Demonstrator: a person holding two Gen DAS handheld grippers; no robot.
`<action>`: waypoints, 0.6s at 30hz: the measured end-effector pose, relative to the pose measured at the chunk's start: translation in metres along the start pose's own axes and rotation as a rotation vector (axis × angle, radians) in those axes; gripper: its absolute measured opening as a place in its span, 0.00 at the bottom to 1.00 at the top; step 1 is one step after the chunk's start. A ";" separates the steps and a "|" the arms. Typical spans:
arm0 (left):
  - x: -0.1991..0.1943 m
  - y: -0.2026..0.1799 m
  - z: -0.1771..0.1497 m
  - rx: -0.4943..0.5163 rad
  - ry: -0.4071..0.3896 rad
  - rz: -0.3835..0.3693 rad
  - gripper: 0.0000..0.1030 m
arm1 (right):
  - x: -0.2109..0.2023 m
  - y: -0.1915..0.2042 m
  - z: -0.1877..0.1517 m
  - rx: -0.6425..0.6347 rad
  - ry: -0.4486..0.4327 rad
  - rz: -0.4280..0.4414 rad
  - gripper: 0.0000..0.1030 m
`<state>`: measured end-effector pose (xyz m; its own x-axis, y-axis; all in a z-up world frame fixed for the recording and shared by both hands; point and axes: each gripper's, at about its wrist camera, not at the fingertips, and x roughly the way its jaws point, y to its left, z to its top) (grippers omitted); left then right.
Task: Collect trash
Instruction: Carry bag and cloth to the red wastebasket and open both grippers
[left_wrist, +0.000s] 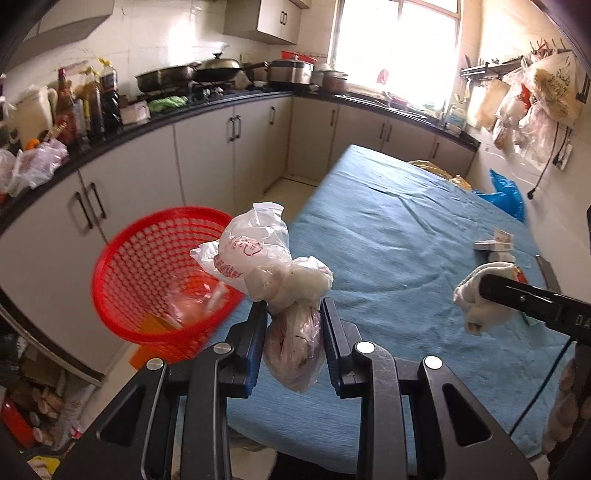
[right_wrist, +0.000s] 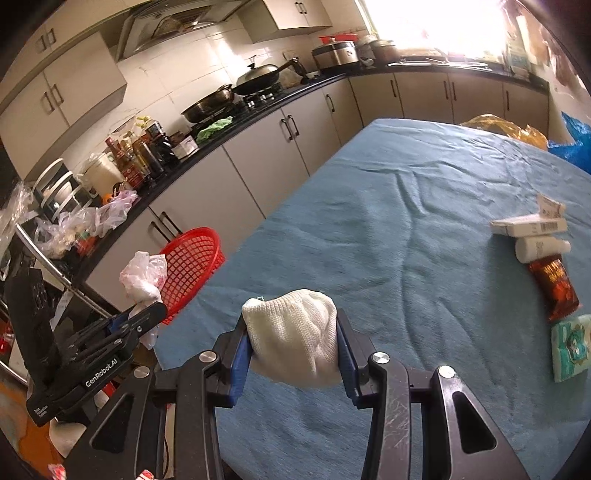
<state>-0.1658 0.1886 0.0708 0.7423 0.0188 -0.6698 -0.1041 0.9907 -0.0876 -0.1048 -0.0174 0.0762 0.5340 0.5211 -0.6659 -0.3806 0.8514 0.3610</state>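
Note:
My left gripper is shut on a knotted white plastic trash bag and holds it above the table's left edge, just right of a red mesh basket standing beside the table. The basket holds some crumpled clear plastic. My right gripper is shut on a bunched white knitted cloth over the blue-covered table. In the right wrist view, the left gripper with its bag is at the left, by the basket. The right gripper also shows in the left wrist view.
On the table's right side lie white boxes, a white tube, a brown snack packet and a green tissue pack. Yellow and blue bags sit at the far edge. A cluttered kitchen counter runs along the left.

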 end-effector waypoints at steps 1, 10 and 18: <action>-0.001 0.003 0.001 0.004 -0.008 0.014 0.27 | 0.003 0.004 0.002 -0.006 0.003 0.006 0.44; -0.001 0.048 0.019 -0.002 -0.046 0.117 0.27 | 0.039 0.048 0.020 -0.068 0.031 0.053 0.44; 0.018 0.103 0.043 -0.050 -0.046 0.134 0.27 | 0.093 0.100 0.045 -0.132 0.049 0.108 0.44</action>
<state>-0.1348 0.2963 0.0810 0.7487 0.1581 -0.6438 -0.2363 0.9710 -0.0364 -0.0591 0.1195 0.0797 0.4489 0.6024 -0.6600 -0.5310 0.7739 0.3452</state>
